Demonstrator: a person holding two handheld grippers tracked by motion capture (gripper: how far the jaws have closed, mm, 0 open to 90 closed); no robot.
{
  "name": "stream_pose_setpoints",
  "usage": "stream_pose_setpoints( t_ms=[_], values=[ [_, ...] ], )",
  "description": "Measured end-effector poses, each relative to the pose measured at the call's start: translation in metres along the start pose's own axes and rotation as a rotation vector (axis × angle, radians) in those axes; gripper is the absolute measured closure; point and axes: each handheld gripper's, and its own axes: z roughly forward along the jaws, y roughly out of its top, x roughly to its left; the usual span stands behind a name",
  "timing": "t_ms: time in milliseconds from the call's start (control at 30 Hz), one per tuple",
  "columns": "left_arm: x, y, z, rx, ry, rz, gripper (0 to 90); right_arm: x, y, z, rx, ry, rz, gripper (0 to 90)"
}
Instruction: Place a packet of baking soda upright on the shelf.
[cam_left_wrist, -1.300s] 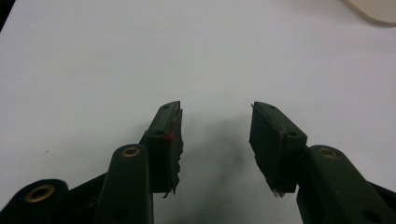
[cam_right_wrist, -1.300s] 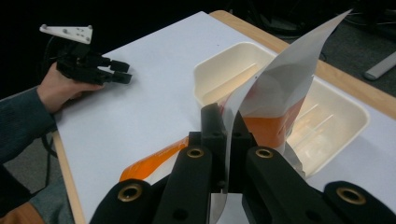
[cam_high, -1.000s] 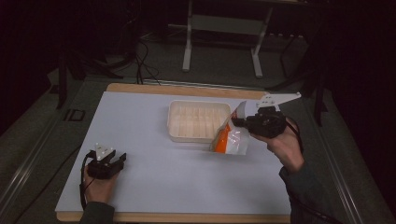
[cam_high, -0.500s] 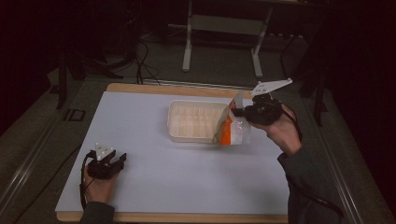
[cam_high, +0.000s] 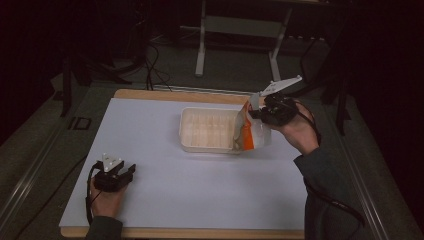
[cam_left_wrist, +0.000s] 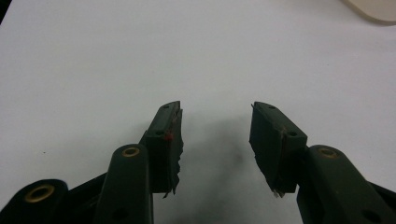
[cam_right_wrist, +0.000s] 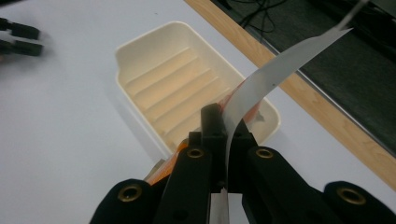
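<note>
The right gripper (cam_high: 259, 111) is held above the far right part of the tabletop (cam_high: 200, 185), its jaws pressed together on the top edge of an orange and white bag (cam_high: 246, 132); in the right gripper view the jaws are clamped on a pale strip of the bag (cam_right_wrist: 261, 79), which curls up and away toward the far edge; the bag hangs below the gripper with its long axis close to upright, tilted a little, its top at the jaws and its lower end at the right end of a cream tray (cam_high: 207, 131); whether the bottom of the bag rests on the tray's rim or inside it I cannot tell; the tray sits near the far edge of the tabletop, right of the middle, its long axis running left to right along that edge, with a ribbed floor (cam_right_wrist: 180, 88) seen in the right gripper view; the right hand (cam_high: 295, 131) grips the tool from the right side; the left gripper (cam_high: 131, 169) rests low at the near left corner of the tabletop, held by the left hand (cam_high: 105, 197), pointing toward the tray; its jaws stand apart with bare white tabletop (cam_left_wrist: 140, 56) between them, holding nothing; a corner of the tray (cam_left_wrist: 373, 7) shows at the upper right of the left gripper view, well apart from the jaws
</note>
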Motion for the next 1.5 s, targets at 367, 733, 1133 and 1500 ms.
stream_pose_setpoints(
  t_ms=[367, 733, 1133, 1500],
  values=[
    [0.0, 0.0, 0.0, -0.001, -0.002, 0.001, 53.4, -0.003, 0.009, 0.006, -0.019, -0.036, 0.028, 90.0],
    [0.0, 0.0, 0.0, -0.002, -0.004, 0.002, 53.4, -0.006, 0.015, 0.016, -0.018, -0.071, 0.044, 90.0],
    [-0.001, 0.0, 0.0, -0.004, -0.006, 0.003, 53.4, 0.0, 0.016, 0.027, -0.004, -0.047, 0.06, 90.0],
    [-0.001, 0.0, 0.0, -0.006, -0.007, 0.001, 53.3, 0.0, 0.019, 0.038, 0.013, -0.064, 0.125, 90.0]
  ],
)
